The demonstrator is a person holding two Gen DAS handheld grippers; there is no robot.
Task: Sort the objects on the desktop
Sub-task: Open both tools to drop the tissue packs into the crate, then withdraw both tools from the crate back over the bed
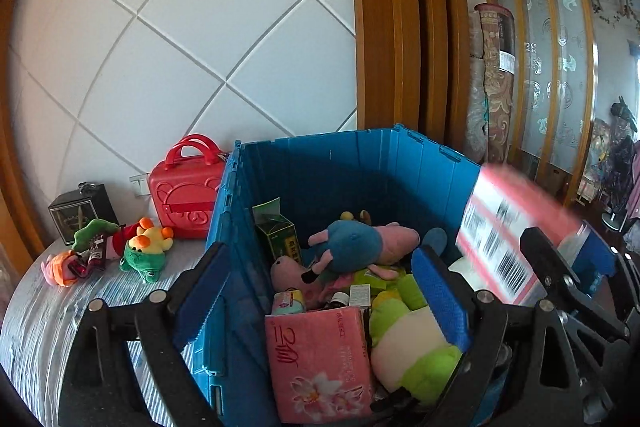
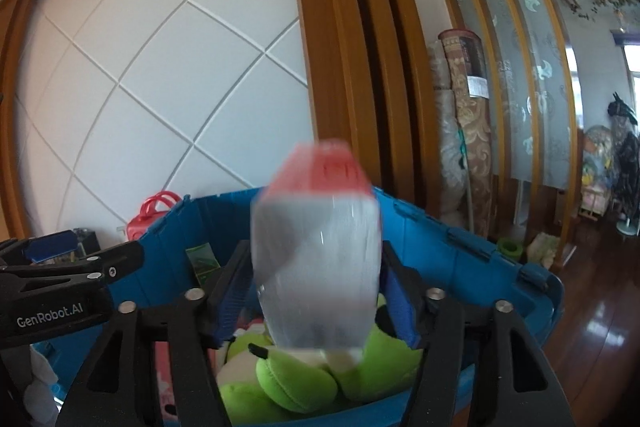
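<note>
The right gripper [image 2: 316, 287] hung over the blue crate [image 2: 460, 259], its jaws spread wide; the blurred red-and-white box [image 2: 316, 251] sat between them, and whether the pads touched it could not be told. The left gripper [image 1: 320, 291] stood wide open with nothing in it above the pink tissue pack [image 1: 320, 359]. Plush toys [image 1: 144, 251] lay on the tabletop [image 1: 36, 327]

A white panelled wall [image 1: 180, 39] with grey diagonal seams is seen. Right of the wall, wooden pillars [image 1: 396, 19] are set, then a rolled carpet [image 1: 492, 83], then a frosted glass screen [image 1: 556, 39].
</note>
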